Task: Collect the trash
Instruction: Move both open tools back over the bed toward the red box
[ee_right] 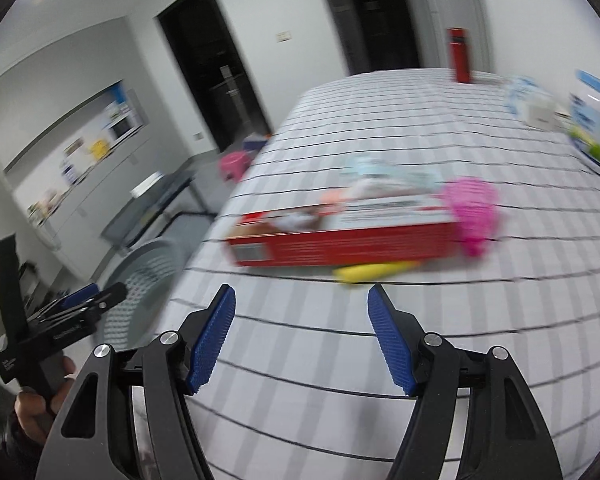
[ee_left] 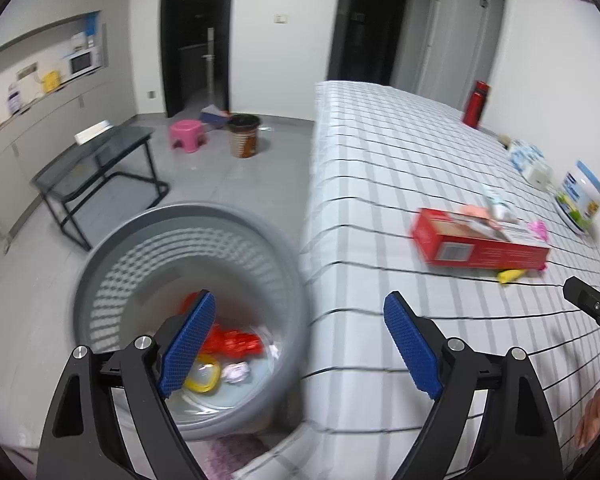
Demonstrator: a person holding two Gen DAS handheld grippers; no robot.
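1. Left gripper [ee_left: 296, 340]: jaws spread wide, nothing between the blue pads [ee_left: 190, 338]. It hangs over the table's near-left edge, with the grey bin's [ee_left: 112, 252] open mouth below its left finger.
2. Right gripper [ee_right: 301, 336]: jaws also parted and empty, over bare checked tablecloth [ee_right: 340, 360], pointed toward the trash cluster ahead.
3. Trash left on the table: a long red box [ee_right: 340, 246] lying flat; a yellow wrapper [ee_right: 370, 271] just in front of its near side, seemingly touching; a pink item [ee_right: 472, 212] at its right end; pale scraps behind, too blurred to name.
4. Bin already holds red and yellow wrappers [ee_left: 220, 356] and crumpled paper. It stands on the floor tight against the table's left side.
5. Judgement: the yellow wrapper is the nearest piece to the right jaws. Approach low, straddle it across its narrow width, close before lifting; keep the far finger off the box so it isn't shoved.
6. The box looks long and rigid; grip across its short side, near the middle, or it may swing.
7. Room: open cloth between jaws and trash. Tub [ee_left: 582, 196], tissue pack [ee_left: 530, 160] and red flask [ee_left: 476, 104] line the far right, well apart.
8. Carry path runs leftward over the table edge; mind the left gripper parked there.
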